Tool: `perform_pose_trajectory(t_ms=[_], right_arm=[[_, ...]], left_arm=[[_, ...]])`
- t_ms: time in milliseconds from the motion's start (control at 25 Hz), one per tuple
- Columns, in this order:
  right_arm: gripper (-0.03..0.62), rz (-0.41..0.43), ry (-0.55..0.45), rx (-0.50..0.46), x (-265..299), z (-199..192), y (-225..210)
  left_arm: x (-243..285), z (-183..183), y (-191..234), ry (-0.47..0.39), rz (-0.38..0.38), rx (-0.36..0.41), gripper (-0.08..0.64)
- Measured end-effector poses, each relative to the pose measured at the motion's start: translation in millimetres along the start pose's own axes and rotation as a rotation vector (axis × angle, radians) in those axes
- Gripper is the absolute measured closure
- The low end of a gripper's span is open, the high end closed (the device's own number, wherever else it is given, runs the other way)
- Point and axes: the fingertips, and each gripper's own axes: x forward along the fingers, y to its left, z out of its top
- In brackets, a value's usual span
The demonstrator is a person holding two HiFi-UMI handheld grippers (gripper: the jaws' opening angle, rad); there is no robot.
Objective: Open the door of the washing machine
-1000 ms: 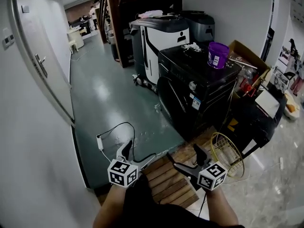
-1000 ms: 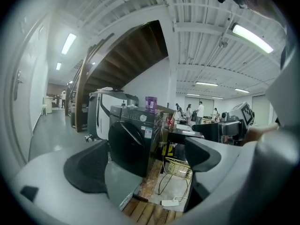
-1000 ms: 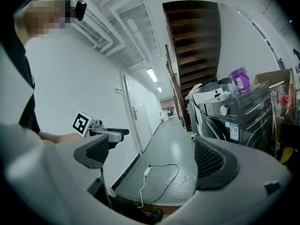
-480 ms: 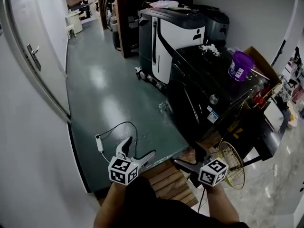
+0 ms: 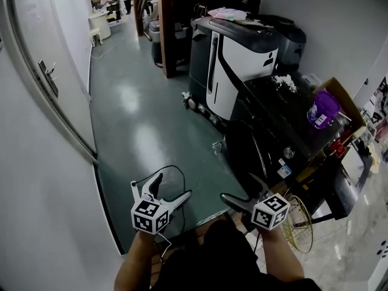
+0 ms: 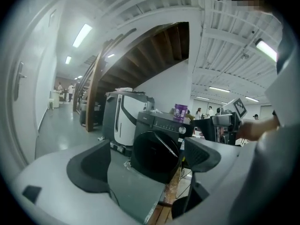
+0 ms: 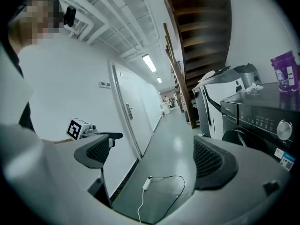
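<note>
Well, both hands hang back with nothing held: the left gripper [image 5: 173,187] and right gripper [image 5: 241,190] each have their jaws spread wide. The glossy black front-loading washing machine [image 5: 267,144] stands well ahead of the left jaws, its round dark door [image 6: 154,151] shut and framed between them; it lies off to the right of the right jaws. A thin white cable [image 7: 164,186] loops ahead of the right jaws, and I'd say it could snag a foot on approach. A hard tug might rock the purple plastic tub [image 5: 321,109] on top.

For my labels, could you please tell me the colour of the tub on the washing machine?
The tub is purple; head view shows it best.
</note>
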Motion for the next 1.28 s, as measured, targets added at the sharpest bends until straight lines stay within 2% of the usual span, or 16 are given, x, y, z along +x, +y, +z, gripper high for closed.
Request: perform_pose_trajectory(t_ms=[120, 200, 520, 640, 800, 880, 1080, 1280], right_arm=[[0.021, -0.002, 0.015, 0.008, 21, 5, -7], [0.023, 0.001, 0.022, 0.017, 37, 7, -16], [0.023, 0.006, 0.058, 0.104, 125, 10, -87], [0.023, 0.012, 0.056, 0.143, 163, 40, -115], [0.025, 0.024, 0.046, 0.154, 193, 104, -140], [0.025, 0.013, 0.026, 0.157, 204, 131, -152], [0.028, -0.026, -0.001, 0.157, 201, 159, -172], [0.061, -0.128, -0.005, 0.169, 179, 157, -195]], left_arm=[[7, -10, 14, 0.041, -0.014, -0.037, 0.051], [18, -9, 24, 0.056, -0.027, -0.035, 0.051], [95, 22, 91, 0.088, -0.034, -0.014, 0.052], [130, 57, 113, 0.129, -0.055, -0.016, 0.052], [169, 132, 109, 0.128, -0.147, -0.018, 0.052], [185, 159, 113, 0.133, -0.183, -0.003, 0.052], [216, 175, 122, 0.198, -0.229, 0.000, 0.052], [244, 186, 117, 0.229, -0.313, 0.032, 0.052]])
